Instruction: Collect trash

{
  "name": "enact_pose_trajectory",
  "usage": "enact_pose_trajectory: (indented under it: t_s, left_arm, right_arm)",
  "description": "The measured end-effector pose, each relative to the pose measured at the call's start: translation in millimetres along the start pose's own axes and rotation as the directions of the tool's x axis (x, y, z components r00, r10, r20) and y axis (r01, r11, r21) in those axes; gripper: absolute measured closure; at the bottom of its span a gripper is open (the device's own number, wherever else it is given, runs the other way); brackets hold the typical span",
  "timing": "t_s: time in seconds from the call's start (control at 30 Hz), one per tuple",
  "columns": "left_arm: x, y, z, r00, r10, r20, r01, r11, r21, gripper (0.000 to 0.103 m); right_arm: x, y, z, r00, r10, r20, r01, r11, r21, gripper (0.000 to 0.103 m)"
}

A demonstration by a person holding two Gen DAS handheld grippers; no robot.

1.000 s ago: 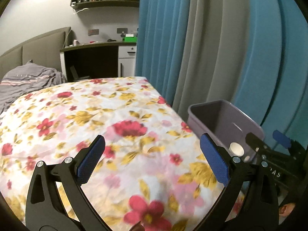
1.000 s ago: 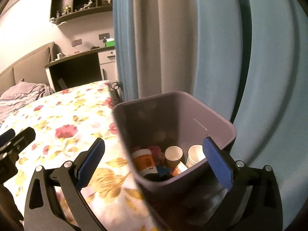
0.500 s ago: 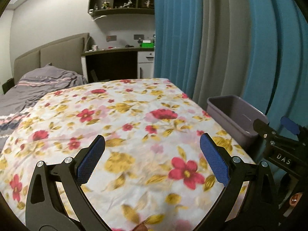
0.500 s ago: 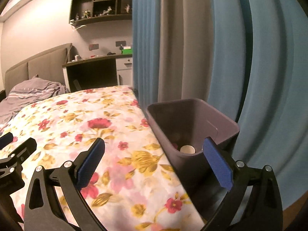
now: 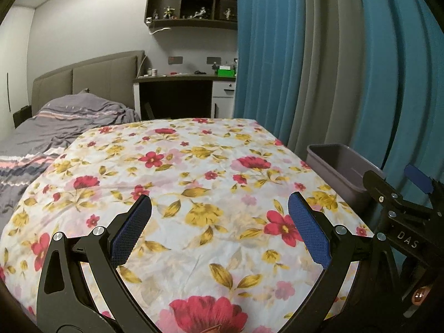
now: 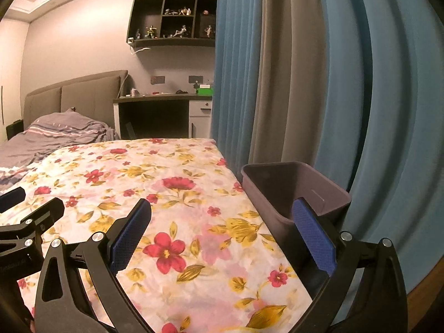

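Note:
A grey-purple plastic bin [image 5: 341,169] [image 6: 299,186] stands beside the right edge of a flower-patterned bedspread [image 5: 194,183] [image 6: 172,194]. What lies inside the bin is hidden from both views. My left gripper [image 5: 219,222] hangs open over the near part of the bedspread, holding nothing. Open too, my right gripper [image 6: 222,227] straddles the bed's right edge, its right finger [image 6: 313,236] in front of the bin's near wall. The right gripper [image 5: 399,194] shows at the right of the left wrist view, the left gripper [image 6: 25,211] at the left of the right wrist view.
Blue and grey curtains [image 5: 319,69] hang close behind the bin. A rumpled grey striped blanket [image 5: 63,122] lies at the far left by the headboard [image 5: 91,80]. A desk [image 5: 177,94] and a wall shelf with figurines [image 5: 194,2] are at the back.
Both grippers have pulled back and up from the bin; a second ago the right wrist view looked down on cups and wrappers inside it. Both stayed open.

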State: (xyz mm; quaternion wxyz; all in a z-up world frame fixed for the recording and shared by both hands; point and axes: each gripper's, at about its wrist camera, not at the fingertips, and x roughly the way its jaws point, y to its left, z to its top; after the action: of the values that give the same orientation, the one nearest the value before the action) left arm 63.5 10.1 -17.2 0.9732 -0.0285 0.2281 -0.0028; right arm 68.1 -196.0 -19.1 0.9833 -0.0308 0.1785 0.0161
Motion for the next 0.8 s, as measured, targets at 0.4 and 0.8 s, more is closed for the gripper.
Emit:
enact_pose_trajectory:
  t_s: [0.4, 0.8]
  left_arm:
    - [-9, 4, -3, 1.0, -0.013, 0.003, 0.013, 1.0, -0.008, 0.006]
    - [-9, -2, -3, 0.999, -0.031, -0.013, 0.03, 0.999, -0.018, 0.006]
  right_arm:
    - [-14, 10, -1, 1.0, 0.001, 0.028, -0.001, 1.0, -0.005, 0.006]
    - [-15, 9, -1, 1.0, 0.001, 0.027, -0.001, 1.0, 0.0, 0.006]
